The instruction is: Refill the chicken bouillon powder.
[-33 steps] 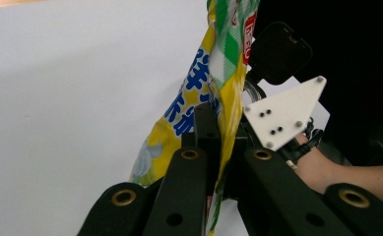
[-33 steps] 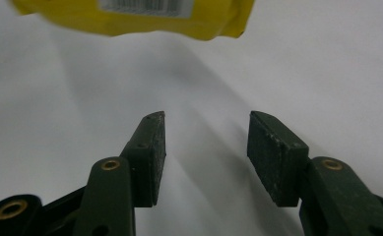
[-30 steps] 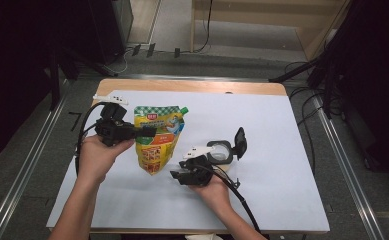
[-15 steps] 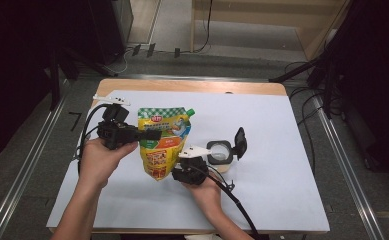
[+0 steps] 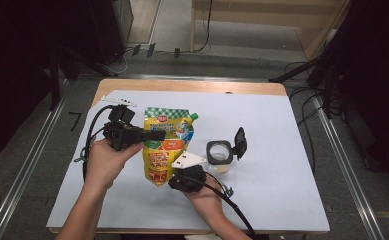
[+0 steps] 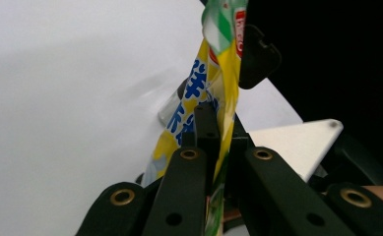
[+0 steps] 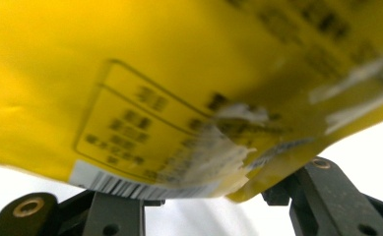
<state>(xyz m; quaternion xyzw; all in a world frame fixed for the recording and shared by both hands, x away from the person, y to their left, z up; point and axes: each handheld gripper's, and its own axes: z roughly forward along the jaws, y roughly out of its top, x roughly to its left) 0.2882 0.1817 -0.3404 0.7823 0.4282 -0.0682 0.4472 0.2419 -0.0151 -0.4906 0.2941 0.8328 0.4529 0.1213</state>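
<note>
A yellow and green spouted pouch [image 5: 168, 145] hangs tilted over the white table sheet. My left gripper [image 5: 154, 135] comes in from the left and is shut on the pouch's left edge. In the left gripper view the pouch [image 6: 223, 73] stands edge-on, pinched between the black jaws of the left gripper [image 6: 218, 130]. My right gripper [image 5: 171, 182] sits at the pouch's bottom end. In the right gripper view the pouch's printed back [image 7: 189, 88] lies between the spread jaws of the right gripper [image 7: 213, 196], whose tips are hidden under it.
A clear jar [image 5: 219, 154] with its black flip lid [image 5: 240, 142] standing open sits just right of the pouch. The white sheet [image 5: 272, 130] covers a wooden table, with dark floor, stands and cables around it. Gripper cables trail at the left and front.
The pouch's bottom end has come up off the sheet and shifted toward the person. The right gripper has moved left under that end. The left gripper has edged right.
</note>
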